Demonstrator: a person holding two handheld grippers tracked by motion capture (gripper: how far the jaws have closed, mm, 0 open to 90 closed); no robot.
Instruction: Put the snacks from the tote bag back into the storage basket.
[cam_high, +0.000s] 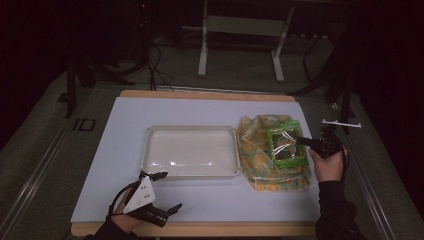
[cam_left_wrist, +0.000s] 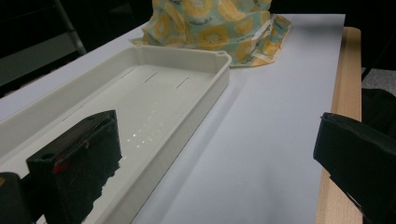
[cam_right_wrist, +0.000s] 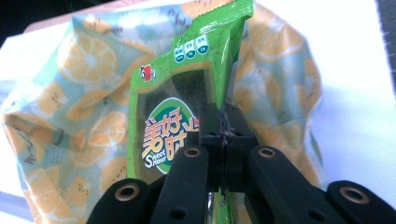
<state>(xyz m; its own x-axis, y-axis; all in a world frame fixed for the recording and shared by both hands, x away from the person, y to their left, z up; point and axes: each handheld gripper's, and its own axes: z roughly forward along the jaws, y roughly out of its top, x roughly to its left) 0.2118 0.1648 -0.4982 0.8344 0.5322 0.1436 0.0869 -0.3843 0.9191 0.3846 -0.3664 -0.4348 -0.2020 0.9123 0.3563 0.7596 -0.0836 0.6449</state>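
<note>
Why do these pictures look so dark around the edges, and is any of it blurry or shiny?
High view: light falls on the white table while the room behind is nearly black; small glints sit in the white tray. Left gripper view: the near black jaws are soft, the lemon-print bag sharper. Right gripper view: the green snack packet is glossy, the table behind washed out.

The green snack packet (cam_right_wrist: 187, 93) runs off the bottom of the right gripper view, its lower half hidden behind the right gripper (cam_right_wrist: 223, 128), whose closed fingers (cam_right_wrist: 212, 122) cover part of the label. In the left gripper view, the white tray (cam_left_wrist: 187, 88) is cut off at lower left. The citrus-print bag (cam_left_wrist: 219, 28) is cropped at top.
</note>
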